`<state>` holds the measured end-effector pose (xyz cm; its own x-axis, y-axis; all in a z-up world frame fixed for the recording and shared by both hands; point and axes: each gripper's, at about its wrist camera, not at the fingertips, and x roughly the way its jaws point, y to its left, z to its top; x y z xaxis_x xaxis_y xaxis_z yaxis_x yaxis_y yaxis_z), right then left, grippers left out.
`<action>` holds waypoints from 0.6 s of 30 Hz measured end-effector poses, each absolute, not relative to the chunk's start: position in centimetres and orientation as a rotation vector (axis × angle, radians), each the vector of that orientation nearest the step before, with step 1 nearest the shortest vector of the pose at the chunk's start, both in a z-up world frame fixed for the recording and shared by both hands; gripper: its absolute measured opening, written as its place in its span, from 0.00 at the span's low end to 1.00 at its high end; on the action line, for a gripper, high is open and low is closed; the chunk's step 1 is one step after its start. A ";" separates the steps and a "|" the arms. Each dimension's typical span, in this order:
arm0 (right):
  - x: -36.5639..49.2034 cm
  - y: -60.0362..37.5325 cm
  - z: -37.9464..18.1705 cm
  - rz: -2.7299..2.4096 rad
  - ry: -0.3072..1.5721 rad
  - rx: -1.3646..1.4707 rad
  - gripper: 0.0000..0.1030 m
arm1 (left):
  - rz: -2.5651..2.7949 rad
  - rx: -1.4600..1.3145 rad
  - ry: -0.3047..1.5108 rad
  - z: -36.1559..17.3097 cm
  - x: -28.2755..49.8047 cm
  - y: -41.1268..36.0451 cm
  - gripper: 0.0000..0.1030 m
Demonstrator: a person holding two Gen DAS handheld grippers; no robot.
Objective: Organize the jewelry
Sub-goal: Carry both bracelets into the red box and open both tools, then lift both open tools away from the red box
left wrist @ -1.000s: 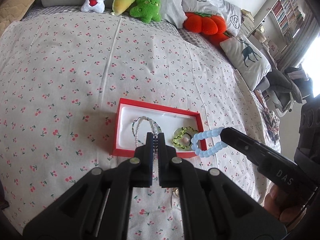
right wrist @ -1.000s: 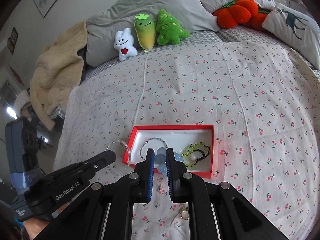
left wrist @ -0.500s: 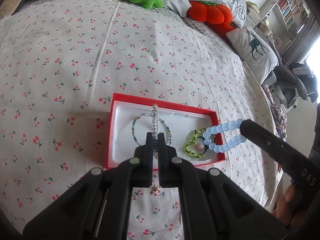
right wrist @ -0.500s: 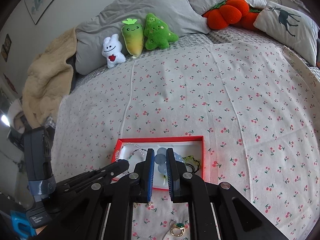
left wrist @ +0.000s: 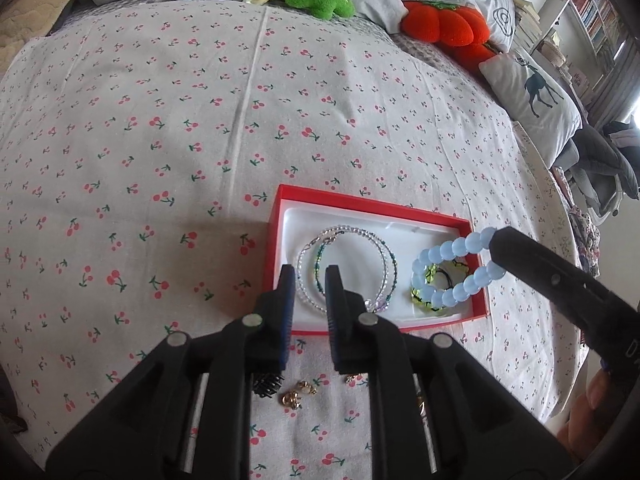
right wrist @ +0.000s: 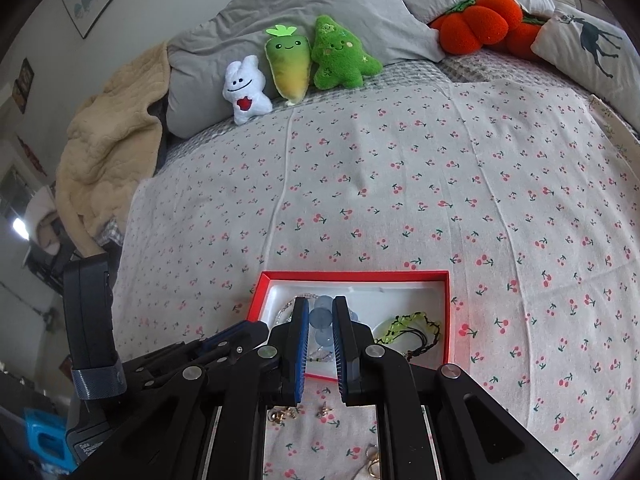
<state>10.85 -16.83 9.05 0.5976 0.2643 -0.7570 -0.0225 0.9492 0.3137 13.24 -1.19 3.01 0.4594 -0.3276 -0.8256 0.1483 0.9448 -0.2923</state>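
A red jewelry box [left wrist: 280, 204] with a white lining lies on the cherry-print bedspread. Clear and dark beaded bracelets [left wrist: 376, 256] lie inside it beside a yellow-green cord bracelet [left wrist: 420, 300]. My left gripper [left wrist: 310, 276] is open and empty just above the box's near edge. My right gripper [right wrist: 321, 312] is shut on a pale blue bead bracelet [left wrist: 452, 272] and holds it over the right end of the box, above the green bracelet [right wrist: 400, 322]. The red box also shows in the right wrist view [right wrist: 352, 276].
Small gold earrings and rings [left wrist: 296, 394] lie on the bedspread in front of the box; they also show in the right wrist view [right wrist: 280, 414]. Plush toys [right wrist: 296, 68], pillows and an orange pumpkin cushion [left wrist: 444, 28] line the head of the bed. A beige blanket [right wrist: 104, 152] lies at the left.
My left gripper has opened and let the beaded bracelets drop into the box. My right gripper has brought the blue bracelet further over the box.
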 end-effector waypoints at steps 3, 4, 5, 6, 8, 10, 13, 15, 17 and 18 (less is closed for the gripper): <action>11.0 -16.2 9.2 0.193 0.917 0.285 0.12 | -0.280 -0.168 1.045 3.5 12.9 -0.9 0.23; 11.0 -16.0 9.2 0.202 0.918 0.287 0.11 | -0.274 -0.165 1.044 3.5 12.8 -0.7 0.27; 11.1 -15.9 9.1 0.208 0.920 0.287 0.11 | -0.265 -0.160 1.045 3.6 12.7 -0.5 0.28; 11.2 -15.8 9.0 0.209 0.925 0.283 0.11 | -0.256 -0.153 1.047 3.5 12.7 -0.4 0.31; 11.6 -15.8 8.4 0.185 0.942 0.271 0.11 | -0.240 -0.139 1.055 3.4 12.6 -0.2 0.35; 11.9 -16.2 7.6 0.157 0.969 0.270 0.11 | -0.231 -0.132 1.065 3.2 12.5 -0.1 0.37; 12.2 -17.0 6.7 0.114 1.000 0.259 0.11 | -0.224 -0.124 1.080 2.8 12.4 -0.1 0.39; 12.2 -17.5 6.2 0.088 1.009 0.238 0.11 | -0.221 -0.118 1.085 2.7 12.3 -0.1 0.41; 12.2 -17.9 5.9 0.067 1.015 0.221 0.11 | -0.220 -0.110 1.088 2.7 12.2 -0.2 0.45; 12.2 -18.1 5.7 0.058 1.018 0.217 0.11 | -0.219 -0.105 1.089 2.7 12.2 -0.2 0.48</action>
<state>12.22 -18.13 5.72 0.5252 0.1491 -0.8378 0.0530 0.9769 0.2070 12.15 -0.23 2.69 0.4448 -0.2275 -0.8663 0.1246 0.9735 -0.1917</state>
